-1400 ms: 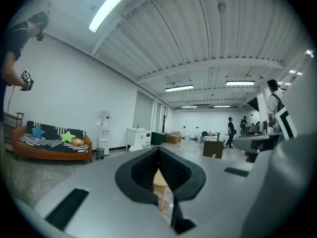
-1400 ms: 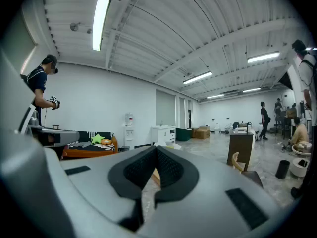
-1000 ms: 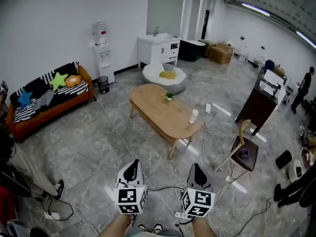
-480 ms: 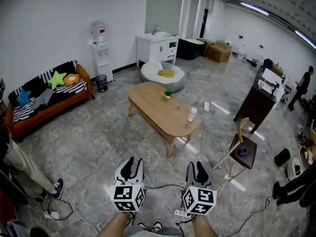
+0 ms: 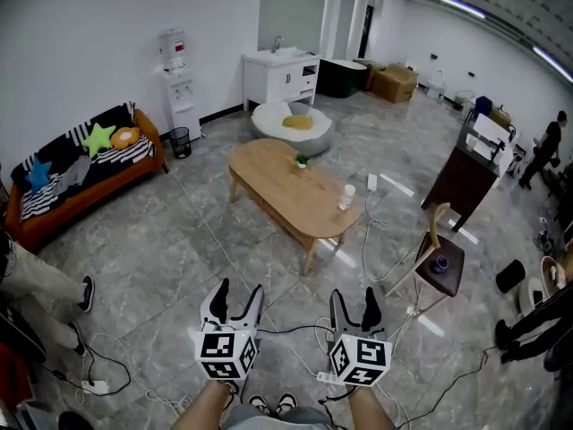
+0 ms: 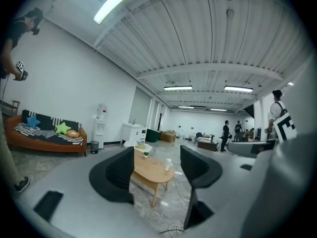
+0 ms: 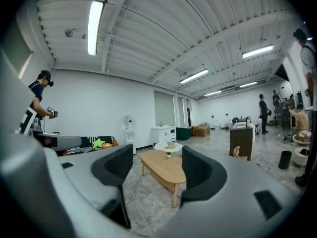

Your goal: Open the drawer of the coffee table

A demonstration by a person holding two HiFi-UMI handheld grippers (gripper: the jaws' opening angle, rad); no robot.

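The task has barely begun. The coffee table (image 5: pixel 291 191) stands out in the middle of the room, well apart from the person, with a wide stretch of grey floor (image 5: pixel 206 249) between it and both grippers. A cup (image 5: pixel 346 197) and a small plant (image 5: pixel 303 160) sit on its wooden top. No drawer can be made out from here, open or shut: the table's long side shows only as a plain wooden edge, and no handle can be made out at this range. The left gripper (image 5: pixel 238 289) and the right gripper (image 5: pixel 354 294) are held low in front of the person, side by side, pointing about level toward the table. The jaws of both have just been opening and now stand wide apart; each gripper view shows only the far-off table and bare floor between the dark pads, so neither has hold of anything. Loose cables (image 5: pixel 295 334) trail over the floor just ahead of the person's feet. By these views everything is still to do: crossing the floor to the table, finding the drawer front, getting one gripper onto its handle or edge, and pulling it out. The cables look like something to step over on the way.
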